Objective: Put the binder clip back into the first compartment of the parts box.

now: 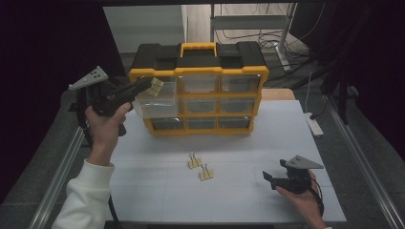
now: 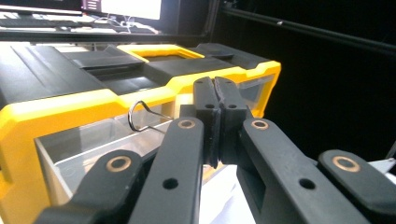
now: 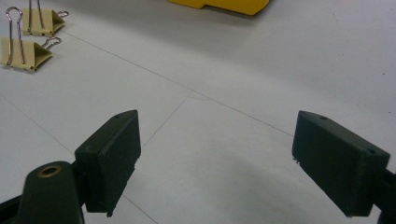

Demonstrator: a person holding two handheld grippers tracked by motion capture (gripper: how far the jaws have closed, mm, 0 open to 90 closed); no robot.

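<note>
A yellow and black drawer organizer stands at the back of the white table. Its clear top-left drawer is pulled out. My left gripper hovers over that drawer, shut on a pale yellow binder clip. In the left gripper view the jaws are pressed together, and the clip's wire loop sticks out to their left above the open drawer. Two more binder clips lie at mid-table. My right gripper rests open near the front right, with nothing between its jaws.
In the right gripper view the two loose clips lie at the upper left and the organizer's base at the top. A power strip lies at the table's right edge. Metal rails run along both sides.
</note>
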